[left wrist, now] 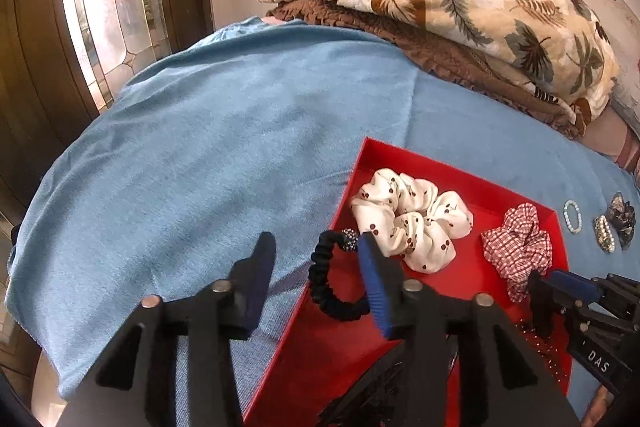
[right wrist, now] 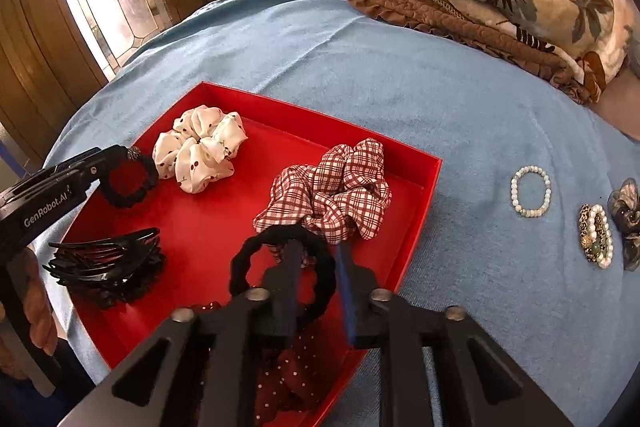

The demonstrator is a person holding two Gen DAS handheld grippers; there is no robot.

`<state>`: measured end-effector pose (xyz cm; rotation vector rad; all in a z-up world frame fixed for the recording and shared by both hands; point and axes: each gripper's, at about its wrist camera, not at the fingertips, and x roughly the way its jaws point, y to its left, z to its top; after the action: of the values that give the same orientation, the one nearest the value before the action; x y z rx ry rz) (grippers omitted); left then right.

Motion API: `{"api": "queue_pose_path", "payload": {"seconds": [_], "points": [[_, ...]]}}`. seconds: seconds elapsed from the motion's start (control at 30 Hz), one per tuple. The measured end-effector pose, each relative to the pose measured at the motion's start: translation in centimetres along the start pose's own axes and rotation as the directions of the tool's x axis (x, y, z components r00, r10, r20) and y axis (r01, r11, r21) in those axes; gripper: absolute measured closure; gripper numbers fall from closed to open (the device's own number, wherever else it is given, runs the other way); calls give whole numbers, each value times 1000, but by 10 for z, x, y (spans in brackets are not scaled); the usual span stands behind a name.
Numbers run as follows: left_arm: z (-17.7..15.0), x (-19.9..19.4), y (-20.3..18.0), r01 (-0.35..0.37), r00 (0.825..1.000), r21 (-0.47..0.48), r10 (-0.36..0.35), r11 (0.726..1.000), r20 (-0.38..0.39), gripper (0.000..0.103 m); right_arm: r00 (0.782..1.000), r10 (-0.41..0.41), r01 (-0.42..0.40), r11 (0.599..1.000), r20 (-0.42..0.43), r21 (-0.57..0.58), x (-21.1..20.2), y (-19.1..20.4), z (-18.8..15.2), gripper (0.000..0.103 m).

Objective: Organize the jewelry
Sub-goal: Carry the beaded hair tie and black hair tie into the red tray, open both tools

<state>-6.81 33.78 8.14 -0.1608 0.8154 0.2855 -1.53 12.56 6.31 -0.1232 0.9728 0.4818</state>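
Blue cloth [right wrist: 400, 87] bears red tray [right wrist: 434, 179]; right gripper [right wrist: 316, 247] partly hides gingham scrunchie [right wrist: 340, 187].

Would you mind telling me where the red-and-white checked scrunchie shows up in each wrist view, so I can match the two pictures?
Left wrist view: the checked scrunchie sits right of centre, in the far right corner of the red tray.
Right wrist view: it lies at centre, just beyond the right gripper.
Shared landmark: the white cherry-print scrunchie, to its left in both.

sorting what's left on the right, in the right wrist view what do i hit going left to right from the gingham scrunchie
gingham scrunchie → red tray rim → pearl bracelet → beaded pearl piece → dark fabric flower
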Motion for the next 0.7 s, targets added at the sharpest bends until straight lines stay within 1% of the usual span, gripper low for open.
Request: {"api": "queue_pose_path", "payload": {"seconds": [0.03,0.17,0.2,0.27,0.3,0.4,0.53,0.7], "points": [[0,-1,1,3,1000,-4,-3,1000,3,60,1000,-3,3,1000,6,-4,-1,1,0,70],[0,0,2,-2,1000,-12,2,1000,-3,59,1000,-1,1,1000,24,-19,-10,4,-1,69],[0,0,2,-4,1000,-13,4,1000,-2,59,1000,0,1,1000,30,-22,-13,5,-1,68],[0,-2,2,-9,1000,-11,10,1000,3,58,999,0,1,1000,41,-23,-18,5,-2,62],[0,-3,2,-11,1000,-11,11,1000,7,56,999,2,-1,1000,47,-20,-20,5,-3,61],[-1,-6,1,-25,999,-4,25,1000,21,52,998,8,-7,1000,58,-13,-28,4,-6,60],[-4,-9,-4,-51,998,17,50,999,28,50,998,4,-4,1000,69,-3,-36,1,-11,59],[-6,-12,-6,-69,997,31,68,997,36,43,996,1,-3,1000,86,24,-48,-7,-17,57]]}}
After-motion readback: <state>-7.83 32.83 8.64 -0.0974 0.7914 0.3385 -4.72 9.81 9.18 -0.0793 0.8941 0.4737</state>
